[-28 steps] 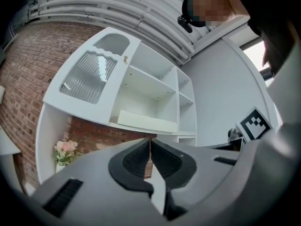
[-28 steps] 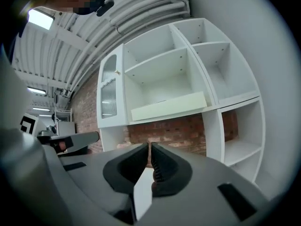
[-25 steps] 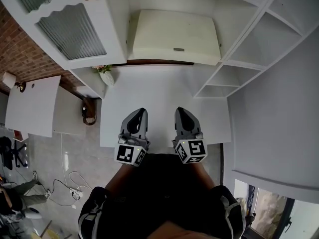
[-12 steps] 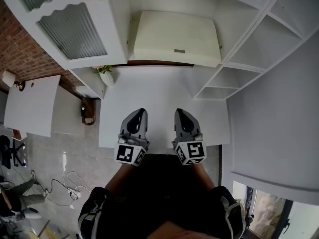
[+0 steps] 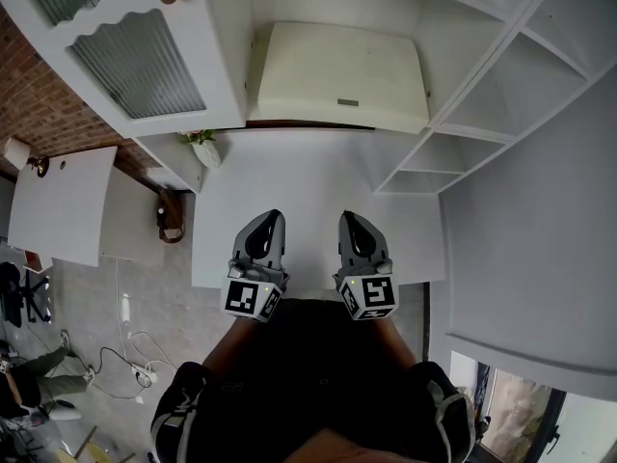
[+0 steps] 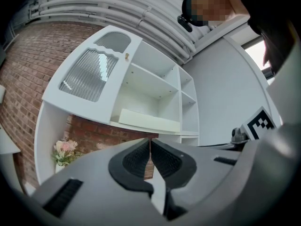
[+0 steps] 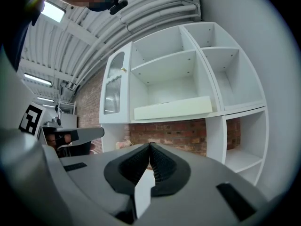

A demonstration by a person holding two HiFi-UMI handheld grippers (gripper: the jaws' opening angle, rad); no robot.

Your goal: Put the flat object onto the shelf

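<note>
While looking steeply down from head height, takes in a white table with two grippers poised over its near edge. Finds the left gripper pressed together with nothing between the jaws, and the right gripper likewise pressed together and bare (confirmed in both gripper views). Places the task's thing, a cream board, lying flat on a shelf of the white cabinet across the table, well apart from both grippers. Judges the job as looking done, or nearly so. Notes, to the left, a door with ribbed glass and a small vase of flowers beneath it. Possible trouble from here, as a guess: nudging the board crooked or off the shelf's front by reaching in with closed jaws; clipping the door or toppling the vase, just beside the table's far left corner, by swinging the left gripper wide; knocking the table edge by lowering either hand carelessly.
</note>
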